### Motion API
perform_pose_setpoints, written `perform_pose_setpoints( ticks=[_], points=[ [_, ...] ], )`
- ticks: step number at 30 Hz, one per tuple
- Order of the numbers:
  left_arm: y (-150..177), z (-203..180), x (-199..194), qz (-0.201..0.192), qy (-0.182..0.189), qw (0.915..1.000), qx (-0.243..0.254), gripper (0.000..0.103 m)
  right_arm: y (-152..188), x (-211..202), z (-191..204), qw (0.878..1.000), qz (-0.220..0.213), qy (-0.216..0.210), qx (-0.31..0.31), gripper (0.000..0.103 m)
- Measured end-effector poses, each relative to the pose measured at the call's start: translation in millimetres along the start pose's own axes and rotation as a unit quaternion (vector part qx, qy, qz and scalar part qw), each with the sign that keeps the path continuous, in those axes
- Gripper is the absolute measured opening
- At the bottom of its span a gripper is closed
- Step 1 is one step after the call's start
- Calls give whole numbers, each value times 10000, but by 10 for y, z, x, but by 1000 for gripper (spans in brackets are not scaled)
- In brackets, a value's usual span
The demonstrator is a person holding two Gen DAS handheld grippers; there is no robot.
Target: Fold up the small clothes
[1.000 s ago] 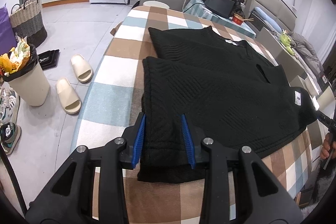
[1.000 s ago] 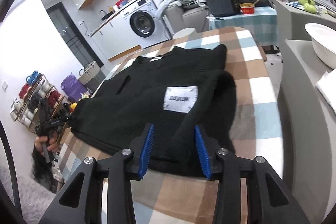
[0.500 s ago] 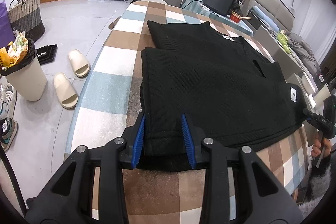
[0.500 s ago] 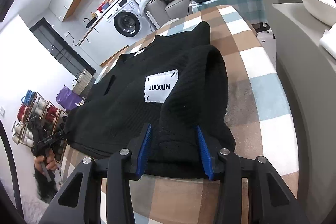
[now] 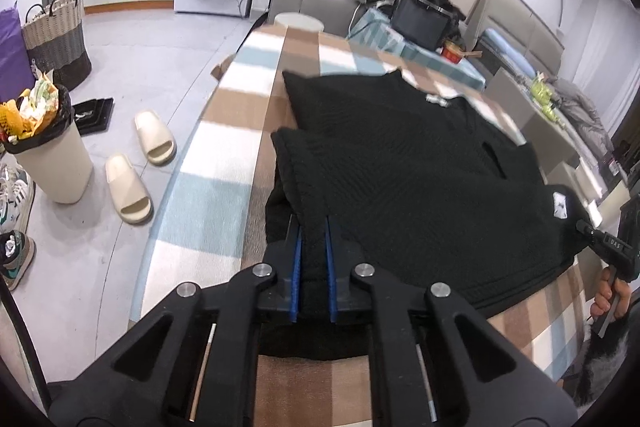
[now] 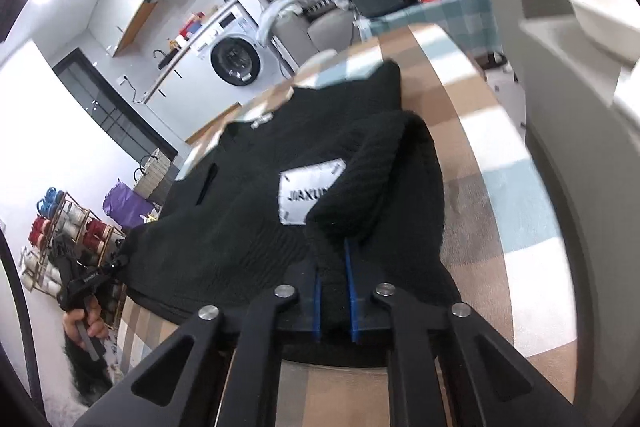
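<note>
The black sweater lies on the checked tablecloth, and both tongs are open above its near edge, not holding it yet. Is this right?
Not quite. Both tongs are shut on the black sweater. The left wrist view shows the left tongs pinching a fold of knit between the blue pads; the right wrist view shows the right tongs doing likewise. The sweater does lie on the checked tablecloth.

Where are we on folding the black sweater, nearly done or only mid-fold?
Mid-fold. Done: the black sweater lies on the checked table with its lower part already doubled up over the body. In hand: the left gripper and right gripper are each shut on a near corner, the cloth bunched up between the blue pads. Left: carrying that edge over toward the collar and flattening it, probably one more fold.
</note>
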State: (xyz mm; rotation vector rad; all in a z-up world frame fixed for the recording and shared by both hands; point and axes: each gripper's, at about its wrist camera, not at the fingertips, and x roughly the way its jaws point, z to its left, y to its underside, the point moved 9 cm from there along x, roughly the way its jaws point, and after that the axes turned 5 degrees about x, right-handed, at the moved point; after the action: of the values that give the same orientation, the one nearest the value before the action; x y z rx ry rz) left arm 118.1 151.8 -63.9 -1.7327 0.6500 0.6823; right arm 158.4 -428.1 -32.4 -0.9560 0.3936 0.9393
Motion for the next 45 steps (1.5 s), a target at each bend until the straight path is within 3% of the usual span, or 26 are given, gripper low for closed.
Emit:
perform_pose_setpoints(
  ticks=[4,11,18,21,24,25,27,28,29,30,34,39,42,45],
  points=[
    [-195,-22,-141,-304,143,9994,-108,7,-201,-206,186,9987,-431,-264,27,7],
    [-626,3,-112,-629,258,9973,-271,6,-647,-207,348,9954,-940,-136,70,5],
    [-1166,143,194,-889,15,9951,-436,6,-1329,69,170,9857,-1541,299,609,5],
    [-1365,290,467,-902,-208,9934,-673,8,-1609,324,24,9787,-1669,356,1141,6],
    [-1365,427,779,-528,-662,9940,-694,27,-1681,609,-86,9812,-1307,525,1321,13],
    [-1309,434,845,-331,-665,9950,-666,32,-1667,675,-106,9833,-1144,484,1330,15],
    [-1212,400,844,-294,-558,9966,-528,37,-1597,690,-137,9859,-977,583,1224,24],
    [-1162,392,830,-299,-571,9969,-447,49,-1527,658,-154,9876,-904,700,1077,28],
    [-1096,388,799,-273,-638,9970,-355,62,-1470,636,-166,9890,-823,767,964,39],
    [-1032,389,772,-254,-686,9968,-321,65,-1391,605,-182,9906,-703,820,844,46],
    [-692,351,608,-167,-727,9972,-114,66,-853,456,-289,9932,-37,1128,280,46],
    [-273,84,626,153,-786,9948,633,66,-273,422,-425,9861,594,1536,-220,47],
    [-104,-65,776,434,-795,9917,913,66,-117,479,-340,9859,636,1461,-520,47],
    [-13,-208,841,527,-645,9917,980,56,-90,533,-278,9826,642,1552,-791,47]
  ],
)
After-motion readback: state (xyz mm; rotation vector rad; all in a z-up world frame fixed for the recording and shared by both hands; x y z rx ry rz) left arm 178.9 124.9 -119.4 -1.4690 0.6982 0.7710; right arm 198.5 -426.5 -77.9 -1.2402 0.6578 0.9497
